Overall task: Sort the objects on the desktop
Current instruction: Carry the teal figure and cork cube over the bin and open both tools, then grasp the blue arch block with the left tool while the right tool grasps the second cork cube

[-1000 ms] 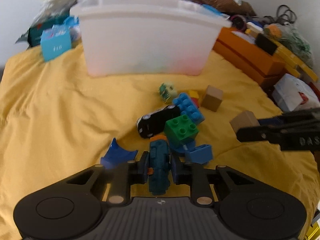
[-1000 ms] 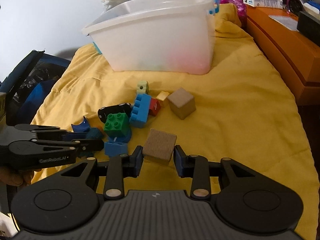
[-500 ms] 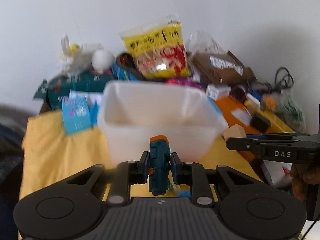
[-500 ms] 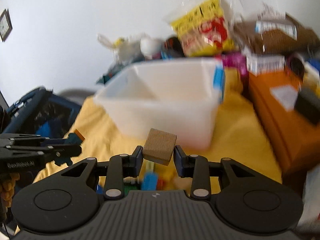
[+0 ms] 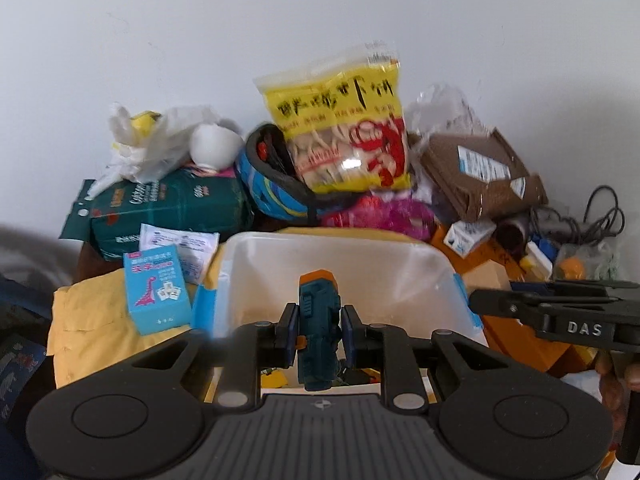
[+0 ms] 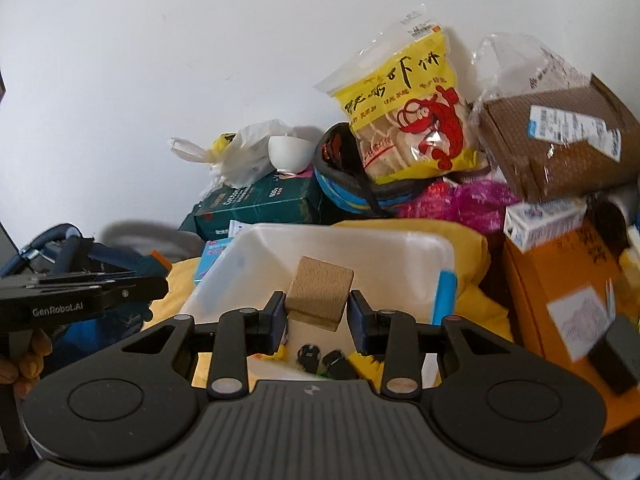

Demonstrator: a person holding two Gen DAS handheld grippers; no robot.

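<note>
Left hand-held gripper clamps my teal toy figure by its rigid flanks, right hand-held gripper pinches the wooden block across flat faces, both above the white bin; light, stiff, block likely slippery.

left tongs gripping teal toy, white bin beyond

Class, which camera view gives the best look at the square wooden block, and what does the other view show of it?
The right wrist view: the square wooden block sits centre frame, gripped in the right claw above the white plastic bin. The left wrist view shows only a corner of it, beside the right claw's tip.
</note>
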